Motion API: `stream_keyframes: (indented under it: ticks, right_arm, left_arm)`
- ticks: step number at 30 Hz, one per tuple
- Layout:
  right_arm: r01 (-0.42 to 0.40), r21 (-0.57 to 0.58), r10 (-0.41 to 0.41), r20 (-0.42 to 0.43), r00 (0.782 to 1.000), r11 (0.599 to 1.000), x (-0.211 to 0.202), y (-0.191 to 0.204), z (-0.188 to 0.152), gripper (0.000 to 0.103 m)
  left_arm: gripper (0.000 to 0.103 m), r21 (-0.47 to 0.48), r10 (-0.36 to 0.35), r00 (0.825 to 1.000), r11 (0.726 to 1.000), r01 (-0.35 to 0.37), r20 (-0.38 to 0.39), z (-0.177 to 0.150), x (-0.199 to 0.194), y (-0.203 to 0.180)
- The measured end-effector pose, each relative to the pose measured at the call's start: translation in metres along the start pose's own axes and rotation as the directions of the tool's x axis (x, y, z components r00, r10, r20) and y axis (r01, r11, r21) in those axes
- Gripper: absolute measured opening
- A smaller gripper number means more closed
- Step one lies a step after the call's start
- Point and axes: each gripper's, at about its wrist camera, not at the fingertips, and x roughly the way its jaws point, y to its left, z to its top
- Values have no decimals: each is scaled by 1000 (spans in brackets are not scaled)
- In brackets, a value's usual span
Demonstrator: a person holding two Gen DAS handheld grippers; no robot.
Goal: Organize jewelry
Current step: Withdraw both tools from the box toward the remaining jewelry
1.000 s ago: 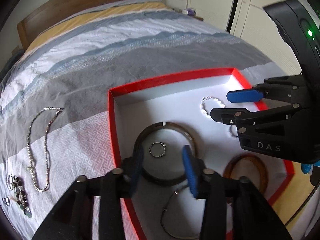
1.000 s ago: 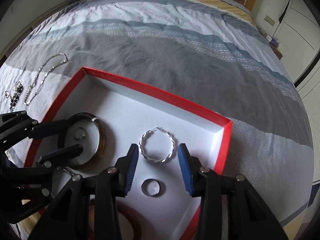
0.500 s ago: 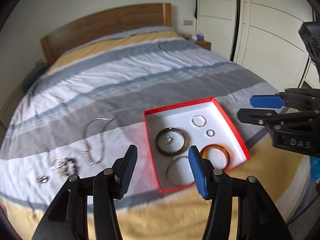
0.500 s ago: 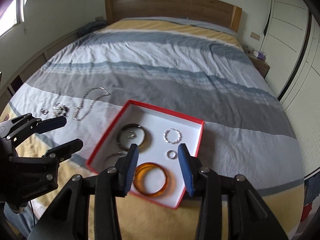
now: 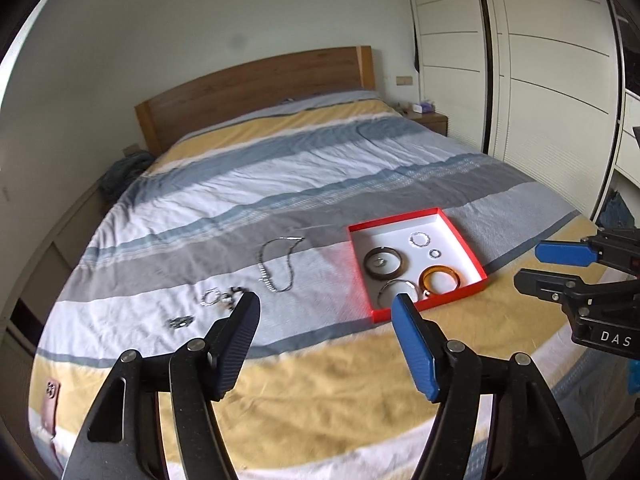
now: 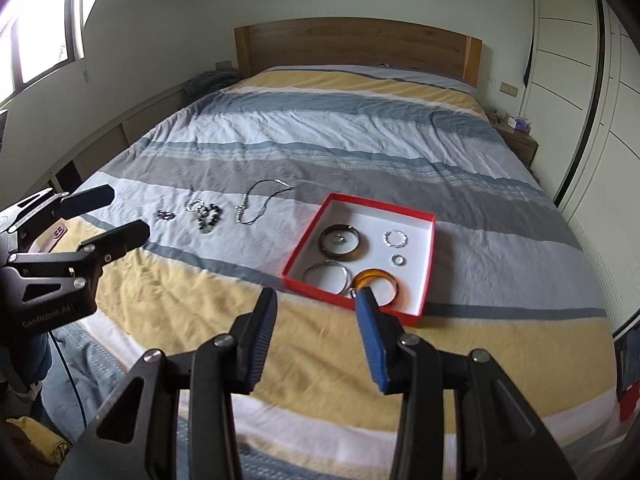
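Note:
A red box (image 5: 459,232) (image 6: 431,240) with a white floor lies on the bed. In it are a dark bangle (image 5: 383,264) (image 6: 340,242) with a small ring inside, a twisted silver hoop (image 5: 419,238) (image 6: 395,237), a small ring (image 5: 435,254) (image 6: 397,259), an amber bangle (image 5: 440,279) (image 6: 376,279) and a thin silver bangle (image 5: 394,292) (image 6: 326,274). A silver necklace (image 5: 280,264) (image 6: 260,200) and a bead cluster (image 5: 222,298) (image 6: 206,214) lie on the cover left of the box. My left gripper (image 5: 324,312) (image 6: 108,214) and right gripper (image 6: 316,304) (image 5: 534,266) are open, empty, well back from the bed's foot.
The striped bed cover (image 5: 280,184) runs to a wooden headboard (image 5: 256,88). White wardrobe doors (image 5: 540,80) stand on the right, a nightstand (image 5: 430,120) beside the headboard. Small earrings (image 5: 180,322) lie at the far left. A window (image 6: 36,32) is on the left wall.
Both grippers have pulled far back and up from inside the red box to beyond the bed's foot. The whole bed now shows. Both stay open and empty.

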Motion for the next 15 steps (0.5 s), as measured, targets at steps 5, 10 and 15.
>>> stream_keyframes:
  ticks: [5, 10, 15]
  right_arm:
    - [-32, 38, 32, 15, 999, 999, -18, 20, -13, 39]
    - [-52, 35, 52, 12, 999, 998, -30, 46, -24, 39]
    - [-64, -3, 64, 21, 998, 998, -43, 77, -27, 39]
  left_arm:
    - [68, -15, 20, 999, 1000, -19, 26, -15, -32, 12]
    - [68, -40, 36, 998, 999, -34, 49, -28, -58, 27]
    - [69, -73, 55, 996, 996, -49, 76, -39, -83, 42]
